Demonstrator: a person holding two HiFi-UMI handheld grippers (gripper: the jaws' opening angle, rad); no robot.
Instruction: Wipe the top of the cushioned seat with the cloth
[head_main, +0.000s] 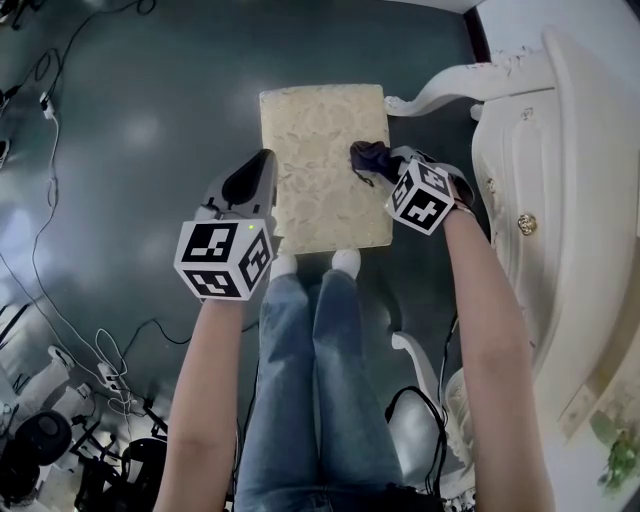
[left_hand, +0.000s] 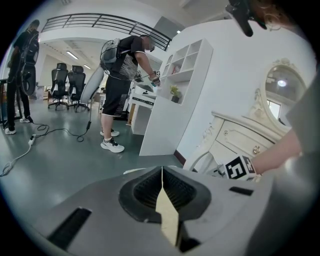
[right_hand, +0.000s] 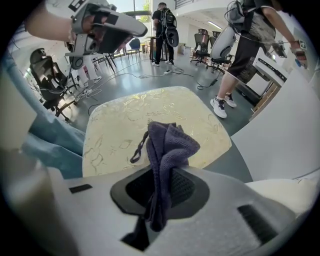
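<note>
The cushioned seat (head_main: 320, 170) is a cream rectangle with a leafy pattern, on the dark floor in front of my feet. A dark purple cloth (head_main: 370, 158) hangs bunched from my right gripper (head_main: 392, 162), which is shut on it just above the seat's right edge. In the right gripper view the cloth (right_hand: 167, 145) sticks up from the jaws with the seat (right_hand: 150, 115) below and beyond it. My left gripper (head_main: 258, 172) is held at the seat's left edge; its jaws (left_hand: 162, 175) are shut with nothing in them.
A white carved dressing table (head_main: 560, 200) stands close on the right, its curled leg (head_main: 440, 95) near the seat's far right corner. Cables (head_main: 50, 200) trail over the floor at left. My legs in jeans (head_main: 320, 380) reach the seat's near edge. A person (left_hand: 122, 75) stands at a white shelf unit (left_hand: 175, 100).
</note>
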